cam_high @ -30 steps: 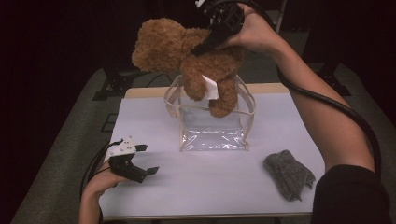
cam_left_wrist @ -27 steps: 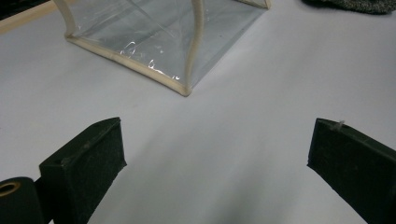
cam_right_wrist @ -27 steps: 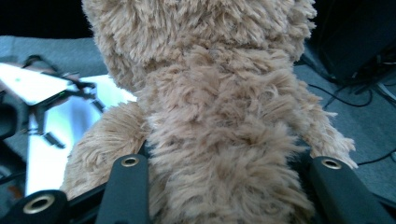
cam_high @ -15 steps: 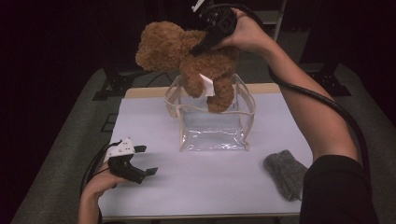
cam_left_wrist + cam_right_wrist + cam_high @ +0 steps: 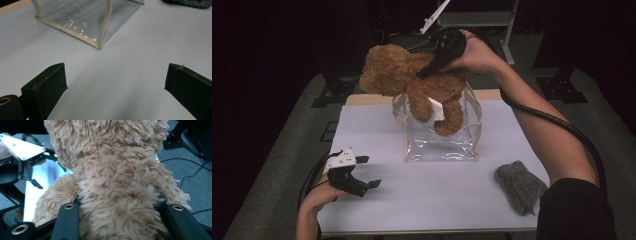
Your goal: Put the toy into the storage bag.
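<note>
Nearest the person, the left gripper [image 5: 362, 181] is rested wide open and empty on the table [image 5: 437, 200].
Beyond, the teddy bear [image 5: 422, 85] is clamped by the right gripper [image 5: 424, 72] above the clear bag [image 5: 439, 137]; its legs could be caught on the rim, tipping the bag.

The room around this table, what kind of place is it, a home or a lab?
Probably a lab or recording studio, not a home: a white table stands alone in a dark room, black stands flank it, and cables trail over grey carpet.
</note>
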Tool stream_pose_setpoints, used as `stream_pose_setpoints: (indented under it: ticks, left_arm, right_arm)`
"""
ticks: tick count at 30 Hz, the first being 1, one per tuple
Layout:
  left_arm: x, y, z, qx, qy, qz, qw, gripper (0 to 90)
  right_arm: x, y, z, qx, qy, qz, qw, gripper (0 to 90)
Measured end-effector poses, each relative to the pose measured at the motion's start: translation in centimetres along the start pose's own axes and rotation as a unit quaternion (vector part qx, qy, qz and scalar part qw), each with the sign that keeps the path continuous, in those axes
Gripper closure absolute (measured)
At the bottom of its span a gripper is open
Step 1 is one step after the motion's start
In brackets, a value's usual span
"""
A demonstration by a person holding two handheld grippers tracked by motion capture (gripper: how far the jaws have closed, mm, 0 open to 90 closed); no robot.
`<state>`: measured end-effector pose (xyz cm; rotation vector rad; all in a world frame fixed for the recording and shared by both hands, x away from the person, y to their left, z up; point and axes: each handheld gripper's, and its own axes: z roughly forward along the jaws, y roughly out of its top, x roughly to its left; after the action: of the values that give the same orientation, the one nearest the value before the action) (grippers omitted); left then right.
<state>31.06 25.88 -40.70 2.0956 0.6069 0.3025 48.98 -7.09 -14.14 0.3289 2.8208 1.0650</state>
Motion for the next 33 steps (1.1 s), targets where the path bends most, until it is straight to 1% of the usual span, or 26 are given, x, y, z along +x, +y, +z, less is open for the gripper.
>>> stream_pose_setpoints:
  ticks: [1,2,3,4,5,7,10,11,13,18,20,23,25,27,29,33]
  left_arm:
    - [0.0,0.0,0.1,0.001,0.0,0.0,1.0,3.2]
    - [0.0,0.0,0.1,0.003,0.0,0.002,1.0,3.2]
    - [0.0,0.0,0.1,0.004,-0.001,0.003,1.0,3.2]
    - [0.0,0.0,0.1,0.004,-0.002,0.003,1.0,3.2]
    - [0.0,0.0,0.2,0.004,-0.003,0.002,1.0,3.2]
    - [0.0,0.0,0.2,0.004,-0.003,0.001,1.0,3.2]
    - [0.1,-0.2,0.1,0.009,-0.002,0.001,1.0,3.2]
    - [0.1,-0.2,0.1,0.009,-0.001,0.001,1.0,3.2]
    - [0.1,-0.2,0.1,0.008,-0.001,0.0,1.0,3.2]
    - [0.0,-0.2,0.2,0.009,-0.001,0.0,1.0,3.2]
    - [0.0,-0.2,0.1,0.012,-0.001,0.003,0.9999,3.2]
    - [-0.1,-0.2,0.2,0.011,-0.001,0.004,0.9999,3.2]
    - [-0.1,-0.2,0.3,0.011,-0.003,0.005,0.9999,3.2]
    - [-0.1,-0.2,0.3,0.013,-0.003,0.005,0.9999,3.2]
    - [-0.1,-0.2,0.4,0.013,-0.003,0.004,0.9999,3.2]
    - [-0.1,-0.3,0.4,0.013,-0.002,0.001,0.9999,3.2]
  right_arm:
    - [-0.5,-0.2,0.0,0.001,-0.001,0.007,1.0,50.2]
    - [-1.8,-0.6,0.0,0.002,-0.008,0.02,0.9998,50.2]
    - [-2.5,-0.7,0.1,0.003,-0.012,0.025,0.9996,50.2]
    - [-2.9,-0.9,0.1,0.006,-0.016,0.03,0.9994,50.1]
    - [-2.9,-0.9,0.1,0.006,-0.016,0.03,0.9994,50.1]
    - [-4.0,-1.4,0.2,0.009,-0.022,0.043,0.9988,50.0]
    - [-4.7,-2.0,0.3,0.003,-0.025,0.053,0.9983,49.8]
    - [-4.8,-2.3,0.4,0.003,-0.024,0.056,0.9981,49.8]
    - [-4.5,-2.6,0.7,0.005,-0.023,0.054,0.9983,49.8]
    - [-3.5,-3.5,1.9,0.013,-0.013,0.046,0.9988,49.8]
    - [-3.2,-4.0,2.4,0.013,-0.011,0.051,0.9986,49.9]
    - [-3.3,-5.2,3.1,0.014,-0.014,0.065,0.9977,50.0]
    - [-3.7,-6.2,3.6,0.016,-0.026,0.075,0.9967,50.2]
    - [-4.0,-6.9,3.9,0.017,-0.028,0.083,0.996,50.1]
    - [-4.2,-7.5,4.1,0.016,-0.021,0.09,0.9956,50.1]
    - [-3.9,-8.2,4.6,0.026,-0.013,0.086,0.9958,50.1]
